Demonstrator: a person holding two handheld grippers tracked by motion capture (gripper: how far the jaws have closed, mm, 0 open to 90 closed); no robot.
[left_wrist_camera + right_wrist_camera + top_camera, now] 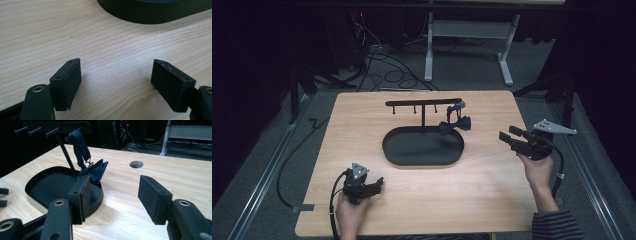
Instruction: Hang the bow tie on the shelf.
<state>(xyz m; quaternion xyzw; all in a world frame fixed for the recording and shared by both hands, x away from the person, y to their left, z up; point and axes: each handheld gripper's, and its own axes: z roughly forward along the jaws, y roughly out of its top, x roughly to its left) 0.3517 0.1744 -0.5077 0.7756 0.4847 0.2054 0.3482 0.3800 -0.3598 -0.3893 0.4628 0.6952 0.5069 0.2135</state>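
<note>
The bow tie [455,123] hangs by its strap from the rack's [423,103] end peg over the tray [422,159], while both grippers, left [378,182] and right [504,135], sit released and apart from it, so hanging looks done.

A light wooden bench [362,125] with a round hole [136,164] carries a black oval tray [392,147], base of a peg stand [423,102].

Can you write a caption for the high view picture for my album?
Two open grippers, left and right, wait beside a bow tie hanging on a black stand.
</note>
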